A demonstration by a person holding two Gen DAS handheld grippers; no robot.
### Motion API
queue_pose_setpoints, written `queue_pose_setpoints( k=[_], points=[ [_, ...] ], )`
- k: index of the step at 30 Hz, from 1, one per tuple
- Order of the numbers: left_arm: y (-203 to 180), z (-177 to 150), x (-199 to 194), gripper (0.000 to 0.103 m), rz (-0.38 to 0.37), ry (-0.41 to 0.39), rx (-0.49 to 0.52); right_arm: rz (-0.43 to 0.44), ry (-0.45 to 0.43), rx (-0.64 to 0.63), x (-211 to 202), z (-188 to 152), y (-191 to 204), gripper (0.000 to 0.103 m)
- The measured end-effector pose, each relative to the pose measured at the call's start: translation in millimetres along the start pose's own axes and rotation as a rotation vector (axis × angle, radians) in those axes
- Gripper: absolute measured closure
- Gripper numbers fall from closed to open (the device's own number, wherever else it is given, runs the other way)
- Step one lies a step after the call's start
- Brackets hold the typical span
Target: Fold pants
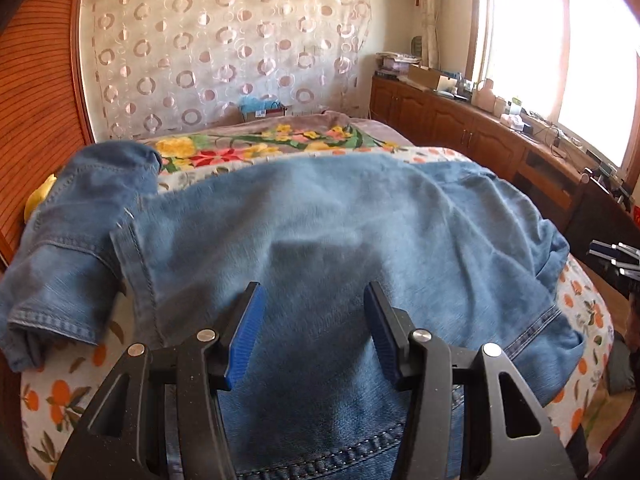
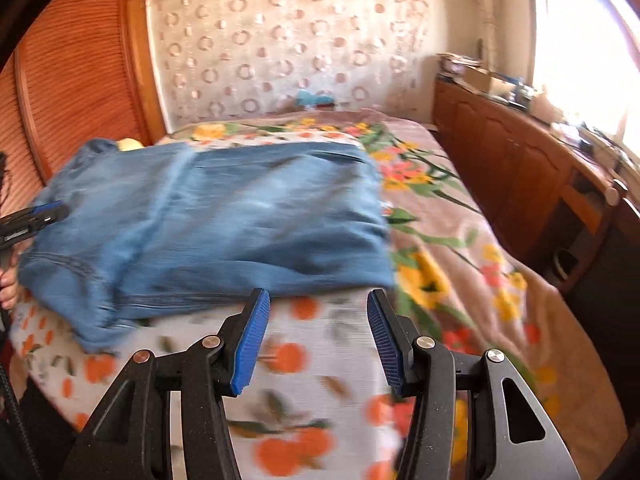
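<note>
Blue jeans (image 1: 340, 220) lie folded across the bed, with one leg end (image 1: 72, 248) doubled over at the left. My left gripper (image 1: 313, 292) hovers over the denim near the waistband seam, open, its blue pads (image 1: 246, 332) apart and pressing on nothing. In the right wrist view the jeans (image 2: 208, 220) lie blurred, beyond and to the left of my right gripper (image 2: 317, 300). That gripper is open over the orange-print sheet (image 2: 304, 360) with nothing between its fingers. The left gripper (image 2: 48, 212) shows at the jeans' left edge, with a hand (image 2: 8, 284) below it.
A floral blanket (image 2: 440, 240) covers the right and far part of the bed. A slatted wooden panel (image 1: 36, 100) stands at the left. A cluttered wooden cabinet (image 1: 460, 124) runs under the window on the right. A yellow object (image 1: 38, 196) lies behind the folded leg.
</note>
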State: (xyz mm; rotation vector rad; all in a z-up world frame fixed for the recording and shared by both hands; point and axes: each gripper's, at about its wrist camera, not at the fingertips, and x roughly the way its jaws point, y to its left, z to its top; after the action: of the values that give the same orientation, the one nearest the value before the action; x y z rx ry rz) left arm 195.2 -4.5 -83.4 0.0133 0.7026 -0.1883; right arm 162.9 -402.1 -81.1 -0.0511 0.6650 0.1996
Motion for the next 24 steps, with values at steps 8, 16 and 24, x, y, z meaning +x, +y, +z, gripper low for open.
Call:
queue_pose_setpoints(
  k=[8,16,24],
  points=[
    [-0.3,-4.7,-4.5,0.05,0.016,-0.037,-0.024,-0.063,0.088,0.035,27.2,13.2,-36.0,0.05],
    [-4.0,-7.7,-20.4,0.05,0.077,-0.126,-0.017,0.018,0.118,0.027,42.0,32.5,-30.0,0.05],
    [-8.7,-7.2,-23.4,0.05,0.098,-0.154,0.005,0.036,0.106,0.075,63.2,38.3,-43.9,0.05]
  ],
)
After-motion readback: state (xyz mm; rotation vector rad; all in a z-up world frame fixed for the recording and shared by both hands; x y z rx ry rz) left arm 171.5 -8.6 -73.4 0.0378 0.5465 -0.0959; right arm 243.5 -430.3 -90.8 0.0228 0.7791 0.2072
